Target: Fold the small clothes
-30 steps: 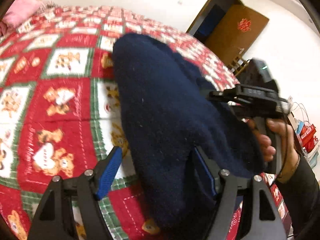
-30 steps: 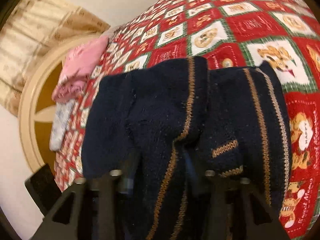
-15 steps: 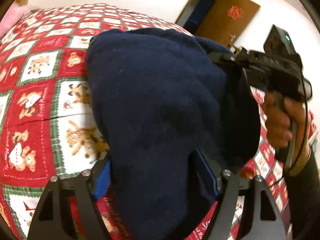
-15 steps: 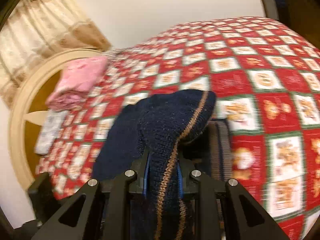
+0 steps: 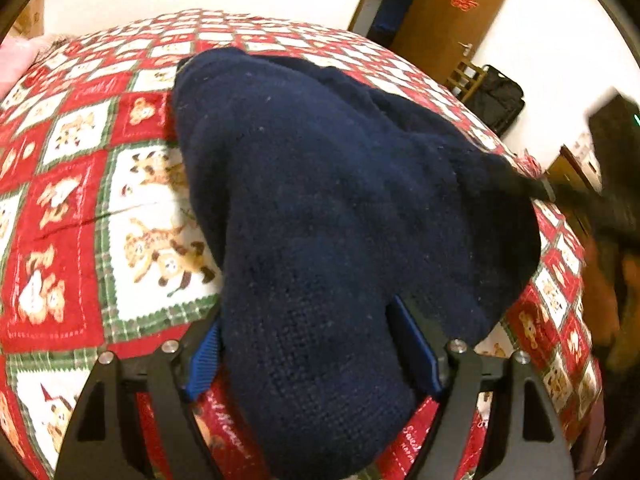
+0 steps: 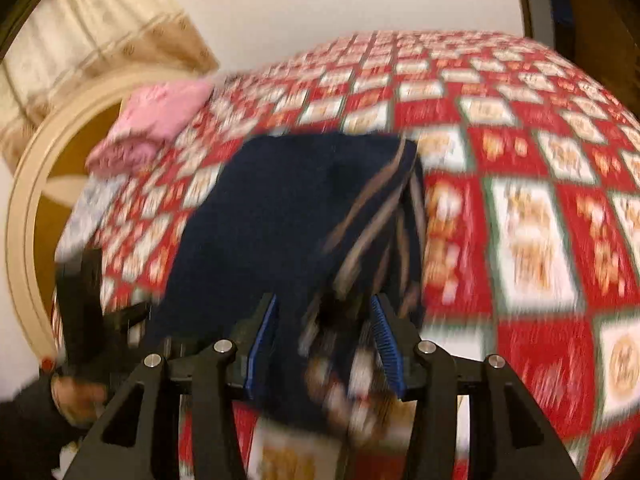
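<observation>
A dark navy knitted garment [image 5: 340, 208] with tan stripes [image 6: 372, 216] lies bunched on a red patchwork bedspread [image 5: 60, 208]. My left gripper [image 5: 316, 344] has its blue-padded jaws around a thick fold of the garment, pressing on it. My right gripper [image 6: 322, 340] has its blue pads apart, with the striped part of the garment between them; that view is motion-blurred. The right gripper also shows blurred at the right edge of the left wrist view [image 5: 608, 216].
A folded pink cloth [image 6: 156, 120] lies near the cream headboard [image 6: 24, 184]. A brown door [image 5: 444, 20] and a black bag [image 5: 496, 100] stand beyond the bed. Curtains [image 6: 92, 36] hang behind the headboard.
The left jaws have closed in on the garment fold. The right jaws, pinched tight on the striped fold half a second ago, now stand wider. The right gripper is moving fast.
</observation>
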The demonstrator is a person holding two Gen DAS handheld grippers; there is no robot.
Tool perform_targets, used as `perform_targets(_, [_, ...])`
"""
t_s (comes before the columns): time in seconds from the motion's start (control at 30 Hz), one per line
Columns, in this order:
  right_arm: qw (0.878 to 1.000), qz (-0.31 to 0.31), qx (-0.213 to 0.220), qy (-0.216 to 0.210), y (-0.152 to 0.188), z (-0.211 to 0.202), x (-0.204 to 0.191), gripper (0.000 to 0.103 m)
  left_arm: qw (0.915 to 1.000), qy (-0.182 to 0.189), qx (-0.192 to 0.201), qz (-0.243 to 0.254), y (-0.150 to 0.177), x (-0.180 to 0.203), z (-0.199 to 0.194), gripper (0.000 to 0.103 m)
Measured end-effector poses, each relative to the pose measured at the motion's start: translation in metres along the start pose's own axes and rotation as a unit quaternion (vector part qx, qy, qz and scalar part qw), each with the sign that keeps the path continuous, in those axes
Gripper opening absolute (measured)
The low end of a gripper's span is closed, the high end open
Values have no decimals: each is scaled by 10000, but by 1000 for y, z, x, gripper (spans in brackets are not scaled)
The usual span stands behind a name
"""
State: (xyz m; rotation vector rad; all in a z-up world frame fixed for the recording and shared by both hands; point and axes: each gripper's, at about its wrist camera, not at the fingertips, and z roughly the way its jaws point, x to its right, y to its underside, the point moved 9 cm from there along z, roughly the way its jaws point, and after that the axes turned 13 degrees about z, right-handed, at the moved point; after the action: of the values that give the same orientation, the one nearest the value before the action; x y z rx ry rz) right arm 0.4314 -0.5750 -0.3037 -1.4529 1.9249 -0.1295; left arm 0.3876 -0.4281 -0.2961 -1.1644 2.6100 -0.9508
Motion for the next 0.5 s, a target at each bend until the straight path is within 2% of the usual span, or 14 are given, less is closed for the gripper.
perform_targets(0.07, [9997, -14, -233, 106, 24, 6, 2, 39, 10000, -73, 18, -46, 4, 4, -4, 81])
perform_targets(0.13, [9991, -224, -245, 282, 41, 11, 6, 27, 9999, -144, 25, -46, 4, 5, -4, 81])
perform_targets(0.2, [9990, -197, -260, 298, 48, 10, 9, 20, 9998, -192, 18, -56, 5, 7, -4, 81])
perform_targets(0.37, [9992, -72, -350, 162, 52, -11, 7, 18, 9997, -213, -14, -79, 3, 8, -6, 81])
perform_targets(0.5, [9977, 224, -552, 319, 57, 1, 32, 18, 9998, -193, 1, -42, 7, 10, -8, 90])
